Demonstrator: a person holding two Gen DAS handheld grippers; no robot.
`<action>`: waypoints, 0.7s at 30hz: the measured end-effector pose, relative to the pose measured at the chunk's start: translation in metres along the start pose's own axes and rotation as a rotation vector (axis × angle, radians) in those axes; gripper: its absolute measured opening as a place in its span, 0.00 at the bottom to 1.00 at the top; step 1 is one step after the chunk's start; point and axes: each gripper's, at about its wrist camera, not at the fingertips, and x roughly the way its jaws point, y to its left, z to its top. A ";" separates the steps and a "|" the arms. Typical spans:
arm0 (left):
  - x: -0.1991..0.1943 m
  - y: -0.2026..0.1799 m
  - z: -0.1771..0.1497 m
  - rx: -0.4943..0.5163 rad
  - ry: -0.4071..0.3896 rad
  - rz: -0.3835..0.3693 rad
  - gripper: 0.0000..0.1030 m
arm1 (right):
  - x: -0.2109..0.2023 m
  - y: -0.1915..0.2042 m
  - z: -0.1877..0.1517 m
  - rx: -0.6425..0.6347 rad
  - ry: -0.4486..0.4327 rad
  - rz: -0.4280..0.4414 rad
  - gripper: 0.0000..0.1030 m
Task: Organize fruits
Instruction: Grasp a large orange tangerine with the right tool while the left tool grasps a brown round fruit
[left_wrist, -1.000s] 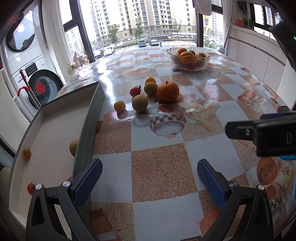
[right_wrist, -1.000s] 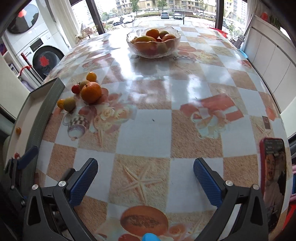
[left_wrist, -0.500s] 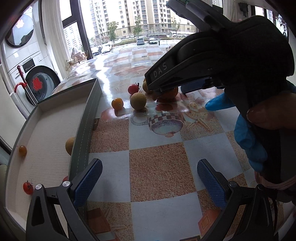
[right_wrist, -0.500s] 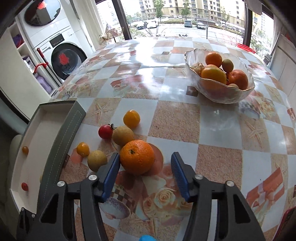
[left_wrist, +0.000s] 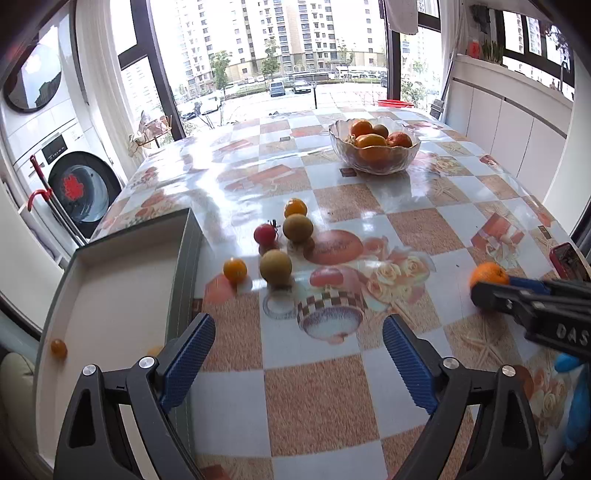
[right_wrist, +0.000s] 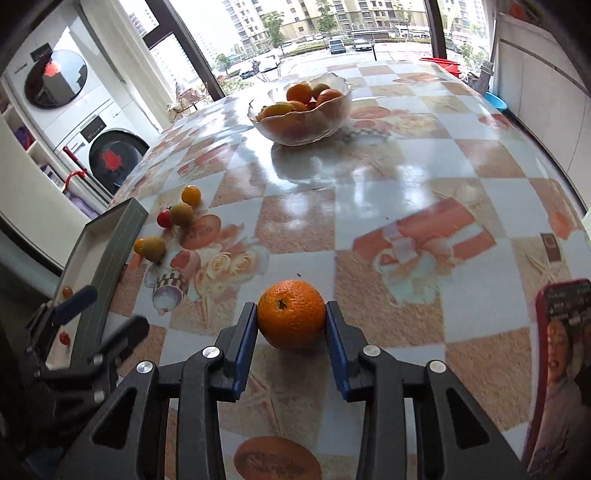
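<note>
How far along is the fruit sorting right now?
Done: a few small fruits lie in the tray, others fill the glass bowl. In hand: the right claw grips the orange. Left: five small fruits loose on the table; the empty left claw is closing.

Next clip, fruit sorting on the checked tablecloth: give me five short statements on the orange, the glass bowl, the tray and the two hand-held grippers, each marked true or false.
1. The right hand-held gripper has its pads on both sides of the orange. True.
2. The glass bowl is empty. False: it holds several oranges and other fruit.
3. The left hand-held gripper holds a tomato. False: nothing is between its jaws, which are closing; the red tomato lies on the table.
4. The tray sits at the table's left edge with a small orange fruit in it. True.
5. A phone lies inside the tray. False: it lies on the table to the right of the orange.
</note>
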 end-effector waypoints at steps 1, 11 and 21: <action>0.006 0.000 0.007 0.003 0.013 0.001 0.73 | -0.003 -0.002 -0.004 0.004 -0.010 0.001 0.39; 0.063 0.013 0.032 -0.057 0.129 0.016 0.44 | -0.006 -0.013 -0.011 0.052 -0.055 0.067 0.39; 0.041 0.001 0.022 -0.063 0.068 -0.040 0.27 | -0.012 -0.009 -0.023 0.029 -0.063 0.049 0.39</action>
